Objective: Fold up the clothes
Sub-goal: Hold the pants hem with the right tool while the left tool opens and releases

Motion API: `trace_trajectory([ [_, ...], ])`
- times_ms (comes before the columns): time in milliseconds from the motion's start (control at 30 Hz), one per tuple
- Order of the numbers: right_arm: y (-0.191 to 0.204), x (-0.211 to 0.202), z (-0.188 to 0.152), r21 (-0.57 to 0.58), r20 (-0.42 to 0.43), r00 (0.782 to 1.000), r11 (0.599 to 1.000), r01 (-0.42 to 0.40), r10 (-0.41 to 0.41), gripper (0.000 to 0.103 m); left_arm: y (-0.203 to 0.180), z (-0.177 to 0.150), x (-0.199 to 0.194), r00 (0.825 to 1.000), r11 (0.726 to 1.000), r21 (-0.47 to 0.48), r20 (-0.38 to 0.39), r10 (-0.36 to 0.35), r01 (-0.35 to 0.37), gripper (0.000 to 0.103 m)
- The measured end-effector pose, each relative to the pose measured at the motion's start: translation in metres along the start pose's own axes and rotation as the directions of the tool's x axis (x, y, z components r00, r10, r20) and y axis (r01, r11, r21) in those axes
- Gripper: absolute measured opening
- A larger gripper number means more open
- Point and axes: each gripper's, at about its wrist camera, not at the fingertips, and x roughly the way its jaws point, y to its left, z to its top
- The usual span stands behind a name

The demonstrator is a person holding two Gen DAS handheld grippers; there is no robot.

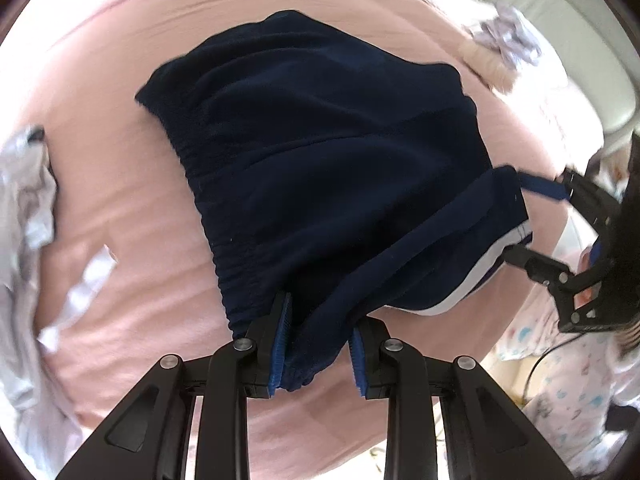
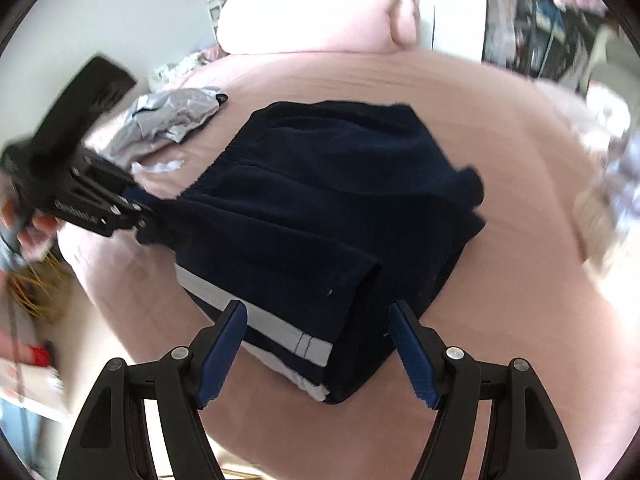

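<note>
Navy shorts (image 1: pixel 320 168), folded, white-striped, on pink bed (image 1: pixel 120 208). Left gripper (image 1: pixel 320 332) clamped on waistband bunch (six o'clock). Right gripper (image 2: pixel 316 336) spread wide, seemingly holding nothing.

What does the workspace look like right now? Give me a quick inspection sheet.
Surface: pink bedsheet, lightly wrinkled.
Job's things: navy shorts folded over, white side stripe showing.
Clutter: crumpled grey garment; patterned cloth at the far edge.
Grippers: left gripper pinching the shorts' waistband edge; right gripper open, pads clear of the fabric.
Cables: dark cable off the bed's edge.
Surroundings: pink pillow, open wardrobe.
</note>
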Motion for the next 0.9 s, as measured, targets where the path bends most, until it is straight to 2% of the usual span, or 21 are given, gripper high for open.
trace_trajectory([
  [100,0.008,-0.005,0.001,-0.048,0.047,0.999,0.999,-0.002,0.004,0.073,-0.014,0.002,-0.004,0.997,0.992,0.106,-0.010,0.071,-0.069,0.024],
  [200,0.010,0.000,0.005,-0.038,0.042,0.997,0.998,-0.056,0.057,0.071,-0.021,0.006,-0.004,0.993,0.980,0.169,-0.033,0.110,-0.103,0.024],
  [233,0.010,0.003,0.006,-0.030,0.036,0.997,0.997,-0.067,0.068,0.067,-0.022,0.008,-0.005,0.993,0.978,0.179,-0.039,0.112,-0.104,0.024],
  [300,0.010,0.008,0.008,-0.015,0.025,0.996,0.996,-0.091,0.091,0.046,-0.023,0.013,-0.006,0.991,0.974,0.198,-0.049,0.121,-0.109,0.024],
  [333,0.010,0.010,0.009,-0.009,0.020,0.996,0.996,-0.088,0.088,0.042,-0.024,0.016,-0.006,0.991,0.972,0.206,-0.052,0.125,-0.112,0.024],
  [400,0.009,0.013,0.008,-0.001,0.008,0.997,0.997,-0.080,0.080,0.025,-0.023,0.022,-0.006,0.990,0.970,0.215,-0.055,0.129,-0.115,0.024],
  [533,0.001,0.009,0.008,0.038,0.023,0.997,0.997,-0.070,0.069,0.016,-0.020,0.032,-0.003,0.988,0.968,0.221,-0.061,0.139,-0.122,0.024],
  [667,-0.014,0.009,0.009,0.111,0.018,0.998,0.992,-0.056,0.055,0.015,-0.017,0.038,0.004,0.986,0.964,0.230,-0.066,0.153,-0.134,0.025],
  [767,-0.029,0.007,0.007,0.197,0.018,0.993,0.973,-0.116,0.115,0.018,-0.022,0.040,0.009,0.982,0.957,0.250,-0.072,0.173,-0.151,0.027],
  [867,-0.040,0.004,0.003,0.259,0.027,0.988,0.954,-0.154,0.153,0.048,-0.025,0.039,0.013,0.979,0.951,0.266,-0.078,0.186,-0.159,0.027],
  [900,-0.042,0.004,0.002,0.270,0.025,0.987,0.949,-0.160,0.159,0.049,-0.025,0.038,0.014,0.979,0.950,0.268,-0.080,0.187,-0.160,0.027],
])
